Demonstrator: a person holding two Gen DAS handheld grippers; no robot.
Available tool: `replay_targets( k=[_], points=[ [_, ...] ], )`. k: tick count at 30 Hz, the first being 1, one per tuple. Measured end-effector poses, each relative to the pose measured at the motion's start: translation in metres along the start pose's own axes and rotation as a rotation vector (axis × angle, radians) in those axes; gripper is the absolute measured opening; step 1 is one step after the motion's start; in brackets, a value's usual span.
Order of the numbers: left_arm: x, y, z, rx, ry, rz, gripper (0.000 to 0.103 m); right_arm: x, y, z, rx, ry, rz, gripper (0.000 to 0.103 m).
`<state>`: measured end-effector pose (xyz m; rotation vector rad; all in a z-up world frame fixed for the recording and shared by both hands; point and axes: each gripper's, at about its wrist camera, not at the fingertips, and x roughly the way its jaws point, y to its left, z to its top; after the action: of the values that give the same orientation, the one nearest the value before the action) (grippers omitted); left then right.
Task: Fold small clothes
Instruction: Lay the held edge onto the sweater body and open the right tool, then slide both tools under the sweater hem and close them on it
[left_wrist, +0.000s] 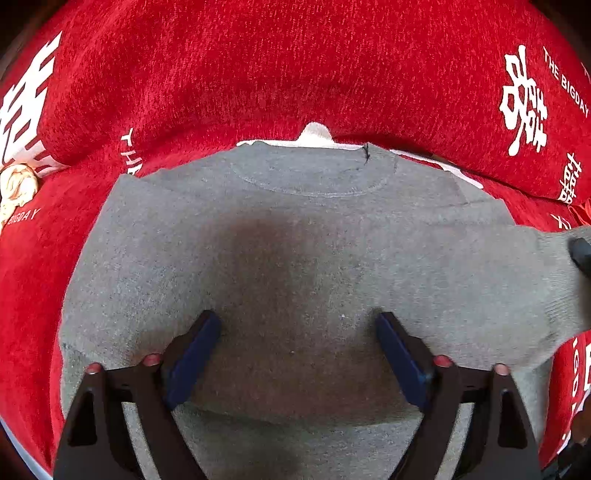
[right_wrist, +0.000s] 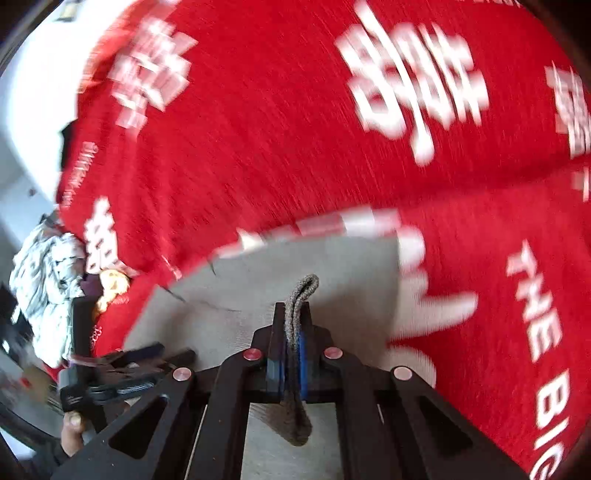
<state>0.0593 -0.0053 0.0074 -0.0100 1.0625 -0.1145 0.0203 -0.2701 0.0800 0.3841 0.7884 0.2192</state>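
The small grey knit sweater (left_wrist: 295, 236) lies flat on the red printed blanket (left_wrist: 258, 66), neck far. The right gripper (right_wrist: 293, 332) pinches its right sleeve cuff (right_wrist: 301, 306); the left gripper (left_wrist: 299, 325) hovers wide over the body.

Right tool (right_wrist: 293, 354) clamps grey sweater (right_wrist: 301, 291) fold (red blanket (right_wrist: 280, 125) behind).

The left gripper (left_wrist: 297, 325) points steeply down, jaws spread wide; the right gripper (right_wrist: 293, 317) is clamped tight on gray fabric (right_wrist: 301, 295).
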Motion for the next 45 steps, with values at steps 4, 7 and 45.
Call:
replay_targets(
  k=[4,7,45],
  points=[
    [0.000,0.000,0.000,0.003,0.002,0.003,0.091,0.016,0.000,-0.009,-0.038,0.065,-0.116,0.005],
    [0.000,0.003,0.000,0.009,0.003,-0.007,0.091,0.023,-0.012,-0.014,-0.009,0.121,-0.134,0.006],
    [-0.033,0.052,-0.072,0.008,-0.065,0.046,0.091,0.042,0.104,-0.087,-0.279,0.324,-0.368,0.060]
  ],
)
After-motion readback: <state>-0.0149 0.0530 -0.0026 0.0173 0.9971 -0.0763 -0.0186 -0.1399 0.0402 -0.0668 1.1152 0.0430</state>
